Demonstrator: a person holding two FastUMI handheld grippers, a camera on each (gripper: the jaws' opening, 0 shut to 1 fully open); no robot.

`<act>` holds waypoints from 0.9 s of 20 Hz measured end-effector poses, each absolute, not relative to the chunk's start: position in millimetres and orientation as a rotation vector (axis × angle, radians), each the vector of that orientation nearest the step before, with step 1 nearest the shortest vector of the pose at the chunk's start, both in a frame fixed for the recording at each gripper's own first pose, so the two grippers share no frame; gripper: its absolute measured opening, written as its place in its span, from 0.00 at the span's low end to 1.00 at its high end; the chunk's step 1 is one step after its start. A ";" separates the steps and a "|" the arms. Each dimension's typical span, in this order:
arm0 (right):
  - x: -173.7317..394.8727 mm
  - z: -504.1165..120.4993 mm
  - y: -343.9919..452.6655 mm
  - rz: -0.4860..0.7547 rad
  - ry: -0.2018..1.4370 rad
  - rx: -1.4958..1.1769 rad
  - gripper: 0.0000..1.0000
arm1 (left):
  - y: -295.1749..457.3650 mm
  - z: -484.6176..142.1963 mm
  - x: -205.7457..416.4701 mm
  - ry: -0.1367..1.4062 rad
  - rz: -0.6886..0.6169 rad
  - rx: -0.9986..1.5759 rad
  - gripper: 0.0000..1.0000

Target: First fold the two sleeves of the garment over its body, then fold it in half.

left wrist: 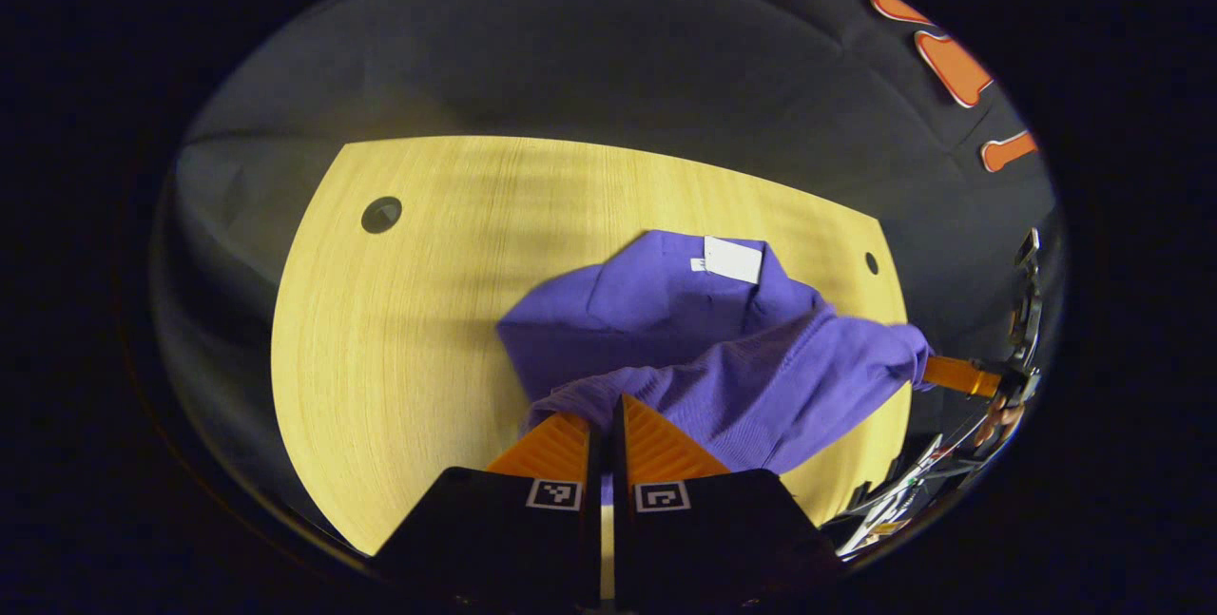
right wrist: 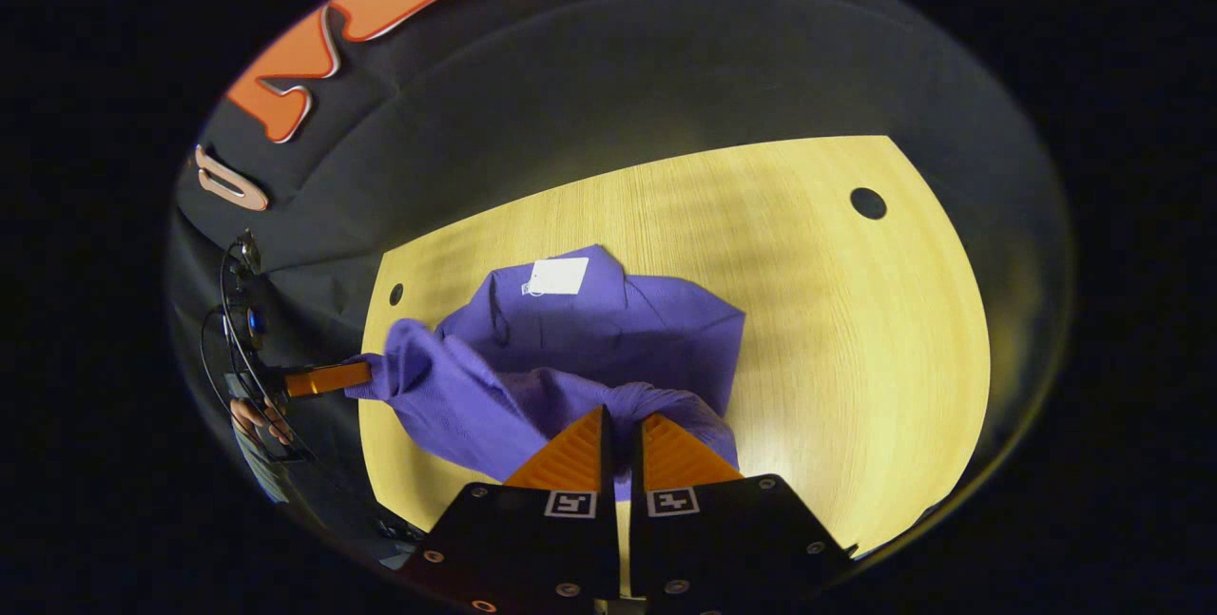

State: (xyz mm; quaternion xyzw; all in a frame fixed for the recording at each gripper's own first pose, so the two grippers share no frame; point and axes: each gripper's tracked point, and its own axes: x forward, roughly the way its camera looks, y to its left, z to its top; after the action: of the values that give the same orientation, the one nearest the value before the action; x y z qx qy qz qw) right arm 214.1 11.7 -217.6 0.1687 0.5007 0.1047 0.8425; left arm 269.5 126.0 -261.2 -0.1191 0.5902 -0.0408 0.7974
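Left gripper view: the purple knit garment (left wrist: 723,349) is clenched by both the left hand-held gripper (left wrist: 604,415) and the right hand-held gripper (right wrist: 623,430), lifted off the pale wooden bench (left wrist: 399,330) toward 12 o'clock, seemingly for the half-fold.

R gripper (right wrist: 620,425) pinches purple garment (right wrist: 608,339) hem over wood table (right wrist: 856,358); L gripper (right wrist: 361,375) grips other corner.
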 end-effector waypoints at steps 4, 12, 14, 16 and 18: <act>262.0 -244.0 16.0 0.235 1.079 0.393 0.05 | 120.2 -284.4 301.9 1.258 -0.044 -0.261 0.06; 313.1 -231.2 16.3 0.190 0.992 0.626 0.18 | 132.8 -265.1 360.3 1.040 0.009 -0.207 0.29; 314.5 -228.7 6.7 0.164 0.975 0.617 0.27 | 136.6 -257.5 367.8 0.988 0.032 -0.187 0.46; 321.7 -217.8 -3.4 0.144 0.911 0.607 0.39 | 147.9 -241.0 377.6 0.920 0.046 -0.129 0.68; 323.5 -199.7 -11.0 0.128 0.850 0.623 0.65 | 149.9 -224.1 379.9 0.886 0.053 -0.090 0.86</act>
State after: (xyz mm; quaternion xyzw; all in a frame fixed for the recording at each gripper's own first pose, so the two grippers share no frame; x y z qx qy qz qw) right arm 323.5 -11.0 -199.7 0.2972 0.4055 0.0611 0.8623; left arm 379.9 149.9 -224.1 -0.0435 0.4283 0.0256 0.9022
